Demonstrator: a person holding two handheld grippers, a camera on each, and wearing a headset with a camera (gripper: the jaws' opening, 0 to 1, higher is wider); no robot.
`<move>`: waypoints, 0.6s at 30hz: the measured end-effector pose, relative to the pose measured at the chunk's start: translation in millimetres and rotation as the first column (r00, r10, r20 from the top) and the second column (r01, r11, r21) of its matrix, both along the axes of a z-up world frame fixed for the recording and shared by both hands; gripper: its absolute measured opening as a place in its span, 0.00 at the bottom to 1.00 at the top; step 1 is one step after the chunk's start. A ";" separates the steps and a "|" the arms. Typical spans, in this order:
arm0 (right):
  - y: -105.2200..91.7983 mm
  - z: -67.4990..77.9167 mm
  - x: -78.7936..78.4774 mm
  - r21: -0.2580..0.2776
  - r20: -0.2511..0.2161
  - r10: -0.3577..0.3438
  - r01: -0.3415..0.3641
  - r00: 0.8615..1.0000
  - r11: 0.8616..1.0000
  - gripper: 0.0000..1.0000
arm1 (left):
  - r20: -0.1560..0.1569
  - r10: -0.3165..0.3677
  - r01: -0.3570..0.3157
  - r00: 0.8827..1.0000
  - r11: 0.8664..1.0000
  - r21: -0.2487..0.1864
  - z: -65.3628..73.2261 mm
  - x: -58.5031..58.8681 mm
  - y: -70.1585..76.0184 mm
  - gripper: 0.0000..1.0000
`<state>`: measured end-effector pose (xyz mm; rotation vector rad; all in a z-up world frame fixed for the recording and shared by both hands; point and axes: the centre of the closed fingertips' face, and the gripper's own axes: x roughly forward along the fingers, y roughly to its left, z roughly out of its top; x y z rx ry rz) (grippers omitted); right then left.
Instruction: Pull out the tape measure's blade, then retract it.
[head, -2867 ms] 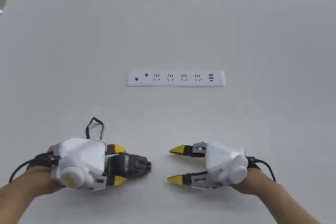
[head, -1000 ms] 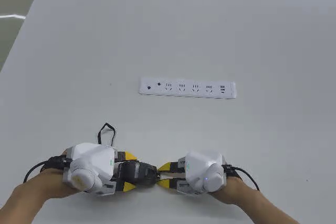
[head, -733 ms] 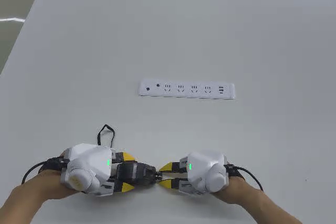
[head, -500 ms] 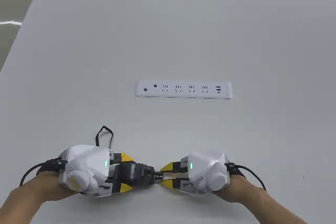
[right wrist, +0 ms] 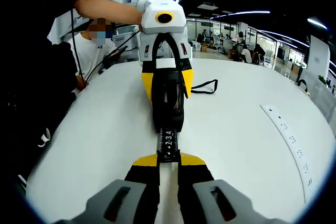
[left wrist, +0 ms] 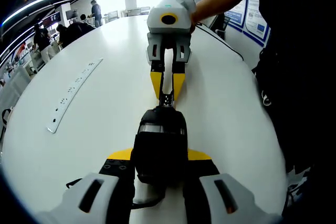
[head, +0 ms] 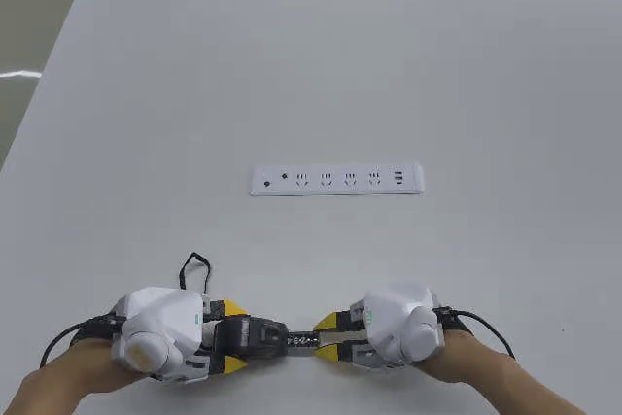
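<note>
Pull barely begun: left gripper (head: 231, 337) clamps the tape measure (head: 259, 334) at the tabletop's (head: 311, 75) 6 o'clock, right gripper (head: 326, 337) at its 3 o'clock pinches the blade (head: 301, 341) tip, short stretch out; further pulling and retraction remain.

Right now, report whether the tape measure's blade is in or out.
Partly out: a short numbered blade runs from the black case to the right gripper.

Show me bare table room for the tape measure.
Bare: the table beyond the power strip, both sides of it, and the band in front of it. Crowded: the near edge, where left gripper, tape measure, blade and right gripper line up.
</note>
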<state>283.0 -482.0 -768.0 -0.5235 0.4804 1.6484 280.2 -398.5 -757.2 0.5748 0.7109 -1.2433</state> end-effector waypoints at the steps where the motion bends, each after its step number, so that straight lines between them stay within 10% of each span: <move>1: -2.5 0.0 0.2 -0.002 0.000 0.000 0.000 1.000 1.000 0.09 | 0.000 0.000 0.000 1.000 1.000 0.000 0.3 -0.1 -0.2 0.31; 18: -37.8 3.4 3.3 -0.017 -0.009 -0.021 0.021 1.000 1.000 0.10 | -0.001 -0.003 0.003 1.000 1.000 0.014 2.8 -1.2 -3.0 0.31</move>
